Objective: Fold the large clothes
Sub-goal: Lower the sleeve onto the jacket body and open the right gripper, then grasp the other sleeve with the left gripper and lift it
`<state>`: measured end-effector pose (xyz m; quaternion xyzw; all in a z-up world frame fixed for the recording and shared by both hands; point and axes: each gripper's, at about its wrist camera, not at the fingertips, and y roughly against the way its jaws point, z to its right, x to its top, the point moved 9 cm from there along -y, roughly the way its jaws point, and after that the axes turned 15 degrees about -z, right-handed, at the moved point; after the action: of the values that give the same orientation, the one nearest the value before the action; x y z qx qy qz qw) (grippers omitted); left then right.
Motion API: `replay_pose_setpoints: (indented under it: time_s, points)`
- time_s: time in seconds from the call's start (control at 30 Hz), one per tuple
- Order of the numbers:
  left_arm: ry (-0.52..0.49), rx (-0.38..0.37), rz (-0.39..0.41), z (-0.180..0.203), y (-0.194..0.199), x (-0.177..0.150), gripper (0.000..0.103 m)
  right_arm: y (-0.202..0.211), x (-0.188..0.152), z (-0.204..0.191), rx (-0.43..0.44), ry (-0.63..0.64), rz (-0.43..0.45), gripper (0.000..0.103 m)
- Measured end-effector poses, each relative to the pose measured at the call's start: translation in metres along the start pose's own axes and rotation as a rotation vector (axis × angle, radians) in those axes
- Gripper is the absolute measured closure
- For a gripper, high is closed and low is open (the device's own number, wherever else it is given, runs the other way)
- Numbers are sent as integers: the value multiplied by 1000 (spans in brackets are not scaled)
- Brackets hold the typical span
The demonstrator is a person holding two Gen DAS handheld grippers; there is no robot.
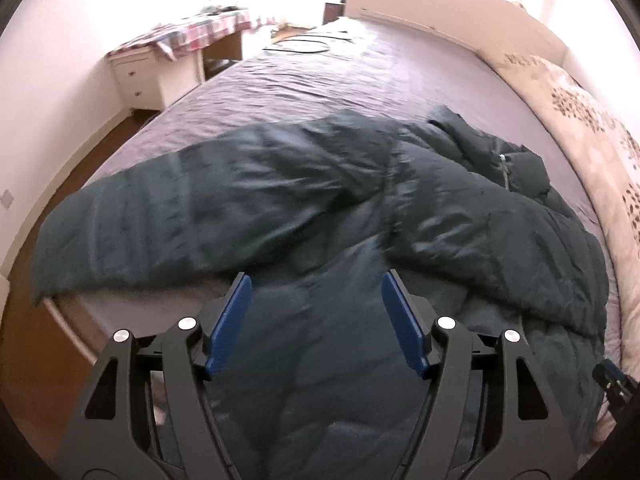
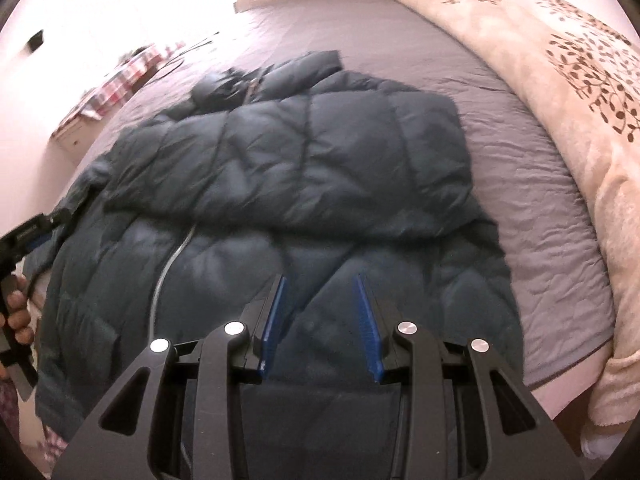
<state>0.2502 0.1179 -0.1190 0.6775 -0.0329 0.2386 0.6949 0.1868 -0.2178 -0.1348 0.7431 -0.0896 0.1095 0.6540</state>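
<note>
A dark blue-green puffer jacket (image 1: 304,200) lies spread on the grey bed sheet (image 1: 320,72), front up, collar and zipper toward the far side. In the left wrist view one sleeve reaches out left to the bed's edge. In the right wrist view the jacket (image 2: 304,160) shows its other sleeve folded across the chest. My left gripper (image 1: 316,280) hovers over the lower body of the jacket, jaws wide apart, pads touching nothing. My right gripper (image 2: 319,280) is over the hem area, jaws partly apart with no fabric pinched. A hand holds the left gripper (image 2: 40,224) at the frame's left edge.
A cream blanket with a leaf print (image 2: 560,80) is piled along the bed's right side. A white desk under a checked cloth (image 1: 192,36) stands beyond the bed at the left. Brown wooden floor (image 1: 40,360) borders the near left bed edge. A cable (image 1: 308,44) lies on the far sheet.
</note>
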Motion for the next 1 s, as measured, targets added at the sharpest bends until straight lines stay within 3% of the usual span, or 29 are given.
replay_pose_setpoints:
  time_s: [0.17,0.37,0.53,0.7,0.83,1.0]
  points:
    - [90,-26,8,-46,5,-16,36,-3,-12,-16,0,38,-24,66]
    - [263,-140,29,-113,6,-25,36,-3,-13,-25,-8,47,-27,66]
    - [400,-194,39,-159,0,-26,36,-6,-12,-34,-18,70,-34,66]
    - [470,-213,36,-187,-16,-22,40,-13,-11,-38,-26,78,-49,66]
    - [559,-272,17,-203,-30,-22,43,-18,-13,-38,-32,76,-62,66]
    - [683,-424,-12,-211,-47,-20,48,-21,-11,-37,-34,70,-70,66]
